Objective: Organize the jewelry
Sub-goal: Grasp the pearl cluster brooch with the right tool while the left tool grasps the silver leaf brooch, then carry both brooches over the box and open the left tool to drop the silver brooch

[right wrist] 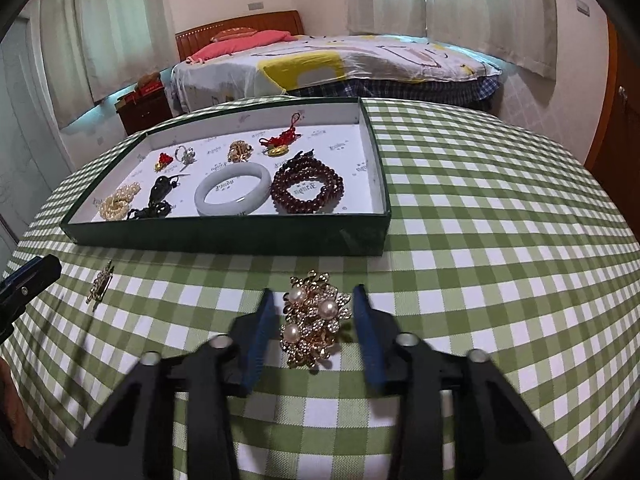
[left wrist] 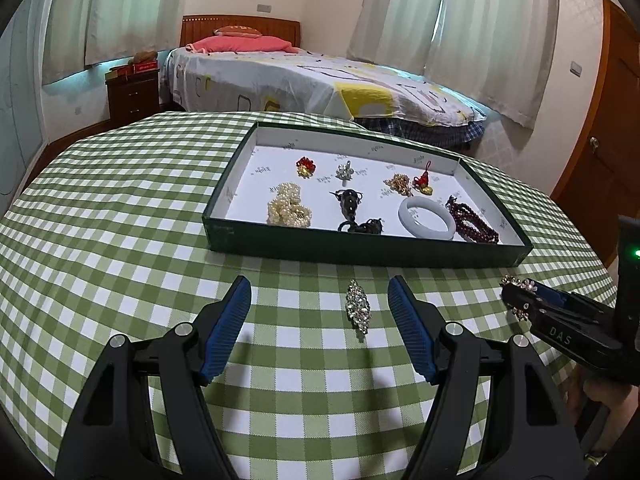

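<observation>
Right wrist view: green tray (right wrist: 376,184) already holds bangle (right wrist: 233,190), bead bracelet, pearls, charms. Two brooches remain on tablecloth. Right gripper (right wrist: 314,312) straddles pearl brooch (right wrist: 314,318), pads not yet touching; left gripper (left wrist: 320,304) wide apart around crystal brooch (left wrist: 358,305)

Bedroom: bed (left wrist: 312,80), pale curtains (left wrist: 480,20), nightstand (left wrist: 132,96), seemingly a wooden door (left wrist: 608,152).

On cloth: two brooches (right wrist: 316,320) (left wrist: 359,305). In one green tray (right wrist: 224,236): one white bangle (right wrist: 233,194), one red bead bracelet (right wrist: 307,188).
</observation>
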`<state>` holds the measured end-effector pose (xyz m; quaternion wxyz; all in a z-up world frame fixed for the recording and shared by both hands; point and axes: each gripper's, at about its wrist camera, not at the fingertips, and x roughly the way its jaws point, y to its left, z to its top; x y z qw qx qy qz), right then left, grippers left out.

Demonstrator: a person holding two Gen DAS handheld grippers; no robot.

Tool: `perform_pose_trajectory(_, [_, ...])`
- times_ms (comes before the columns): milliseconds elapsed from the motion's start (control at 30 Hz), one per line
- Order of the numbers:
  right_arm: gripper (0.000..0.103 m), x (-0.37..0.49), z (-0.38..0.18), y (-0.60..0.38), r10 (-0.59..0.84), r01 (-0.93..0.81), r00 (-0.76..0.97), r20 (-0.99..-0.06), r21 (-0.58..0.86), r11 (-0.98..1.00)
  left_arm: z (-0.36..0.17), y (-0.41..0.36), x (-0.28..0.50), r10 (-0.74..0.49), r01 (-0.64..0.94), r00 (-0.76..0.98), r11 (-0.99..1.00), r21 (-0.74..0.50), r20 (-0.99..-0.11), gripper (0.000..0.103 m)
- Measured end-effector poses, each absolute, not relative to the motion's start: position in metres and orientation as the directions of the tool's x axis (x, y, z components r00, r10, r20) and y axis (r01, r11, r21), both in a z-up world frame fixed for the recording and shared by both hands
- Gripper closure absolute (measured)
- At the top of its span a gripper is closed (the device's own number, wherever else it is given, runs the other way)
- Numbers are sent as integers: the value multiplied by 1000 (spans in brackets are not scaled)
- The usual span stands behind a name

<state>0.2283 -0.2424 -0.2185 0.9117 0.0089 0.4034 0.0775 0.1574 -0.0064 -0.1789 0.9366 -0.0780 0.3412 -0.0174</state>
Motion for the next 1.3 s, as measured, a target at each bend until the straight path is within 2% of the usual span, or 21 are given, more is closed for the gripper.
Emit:
perform_pose_trajectory(67, [78,227,-219,-241,154,-142,663,-732,79,987,-181,-8,157,-88,-19,763,987,-158,-640,34])
perform_pose_trajectory(500, [80,215,-213,-234,174,-167,690,-703,80,983,-192,-20,170,-121,7,725,986,-169,-678,34])
perform_pose_trajectory(667, [80,215,-213,-234,188,-174,687,-702,93,980,-200,-26,180,-132,13,688,985,-170,-714,53])
perform_pose_trajectory(833, [80,217,-213,-237,202,-175,683,-702,110,978,-203,-29,186,-137,15,670,985,-172,-729,60])
perform_pose_trajectory(900, [80,218,-214,-237,206,-176,682,-702,116,978,-203,-31,187,-146,26,666,985,-173,-731,68])
perform_pose_trajectory(967, [80,218,-214,-237,209,-177,682,-701,119,977,-203,-33,189,-153,35,662,984,-174,-733,84])
perform_pose_trajectory(1067, [80,218,-214,-237,210,-177,681,-702,121,977,-204,-34,189,-171,50,658,982,-184,-733,89])
perform_pose_trajectory(1300, [80,218,-214,-237,211,-179,683,-700,120,977,-205,-30,188,-194,51,660,975,-215,-726,90])
